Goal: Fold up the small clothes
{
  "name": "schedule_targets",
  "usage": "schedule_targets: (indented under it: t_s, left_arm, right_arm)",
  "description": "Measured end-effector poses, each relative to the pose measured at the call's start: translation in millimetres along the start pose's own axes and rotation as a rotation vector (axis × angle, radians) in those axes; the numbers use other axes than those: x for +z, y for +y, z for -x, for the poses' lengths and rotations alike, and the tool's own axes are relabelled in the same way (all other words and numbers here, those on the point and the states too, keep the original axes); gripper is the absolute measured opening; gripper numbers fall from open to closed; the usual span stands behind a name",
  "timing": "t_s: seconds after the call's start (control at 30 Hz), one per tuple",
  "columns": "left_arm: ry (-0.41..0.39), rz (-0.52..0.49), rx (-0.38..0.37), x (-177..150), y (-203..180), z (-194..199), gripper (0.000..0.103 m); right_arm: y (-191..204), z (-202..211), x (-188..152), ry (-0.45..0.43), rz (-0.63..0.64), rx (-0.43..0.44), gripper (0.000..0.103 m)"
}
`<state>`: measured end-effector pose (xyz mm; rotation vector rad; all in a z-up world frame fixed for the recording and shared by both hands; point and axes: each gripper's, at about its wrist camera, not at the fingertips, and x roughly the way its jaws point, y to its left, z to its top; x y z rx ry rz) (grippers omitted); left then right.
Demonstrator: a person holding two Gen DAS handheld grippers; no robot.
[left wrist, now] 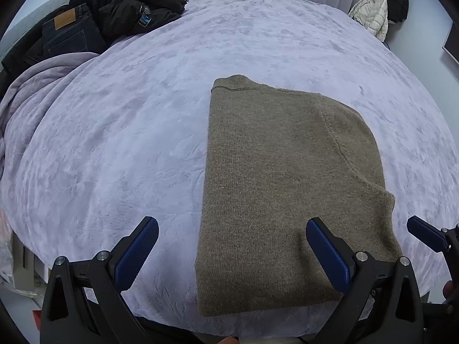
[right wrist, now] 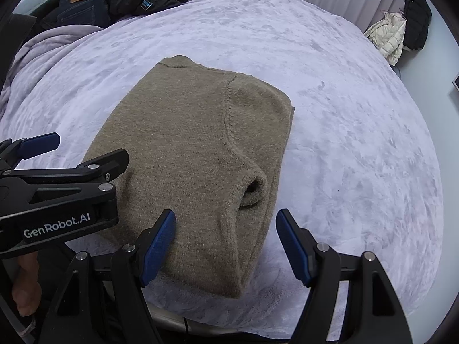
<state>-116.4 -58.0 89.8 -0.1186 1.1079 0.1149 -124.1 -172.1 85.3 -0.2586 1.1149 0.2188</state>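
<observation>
A brown knitted sweater (left wrist: 281,177) lies folded lengthwise on the lavender blanket, collar at the far end, hem toward me. It also shows in the right wrist view (right wrist: 198,166), with a sleeve cuff tucked along its right edge. My left gripper (left wrist: 232,252) is open and empty, hovering over the hem's left part; its right finger is above the knit. My right gripper (right wrist: 226,246) is open and empty over the hem's right corner. The left gripper (right wrist: 86,157) also shows at the left of the right wrist view, over the sweater's left edge.
The lavender blanket (left wrist: 114,143) covers the whole bed. Dark jeans and a black jacket (left wrist: 94,20) lie piled at the far left corner. A cream puffer jacket (left wrist: 373,14) hangs at the far right beside dark clothes. The bed's near edge is just under the grippers.
</observation>
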Motion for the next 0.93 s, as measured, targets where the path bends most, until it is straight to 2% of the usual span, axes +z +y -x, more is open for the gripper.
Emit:
schedule_targets:
  t_s: [0.67,0.93]
  left_arm:
    - [-0.005,-0.023,0.000,-2,-5,4,0.103]
    - [-0.058,-0.051,0.003,-4,-15,14,0.103]
  right_arm:
    - [-2,5,-3,-0.019,-0.007,0.013,0.076]
    - [-10,5,-7,-0.025,-0.019,0.021,0.076]
